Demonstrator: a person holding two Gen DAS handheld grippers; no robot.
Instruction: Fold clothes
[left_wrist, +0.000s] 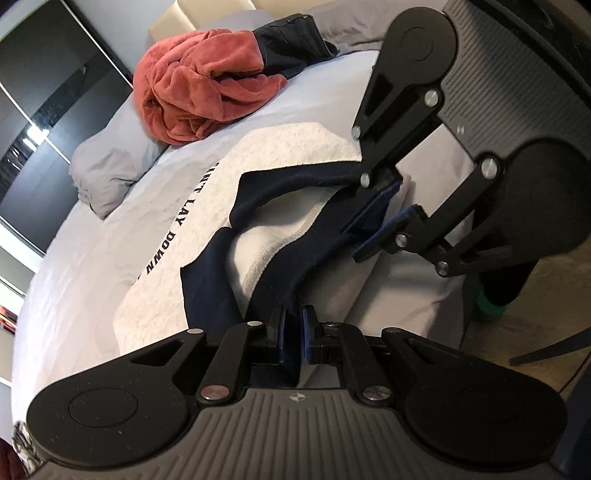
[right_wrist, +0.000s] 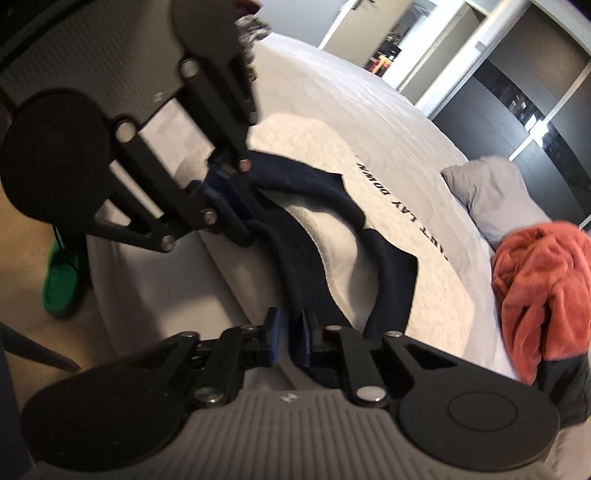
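Navy trim (left_wrist: 280, 284) — white garment (left_wrist: 207, 221), rust fleece (left_wrist: 195, 88)

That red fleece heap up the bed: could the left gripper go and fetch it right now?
Probably not yet: the left gripper is shut on the navy trim of the white garment. Bare sheet lies before the red fleece.

The white fleece's (left_wrist: 295, 155) printed line is partly hidden under its navy collar (left_wrist: 273, 192).

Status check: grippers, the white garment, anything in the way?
Left gripper shut on navy trim. Right gripper astride it, grip unclear. White garment unfolded; red fleece clear.
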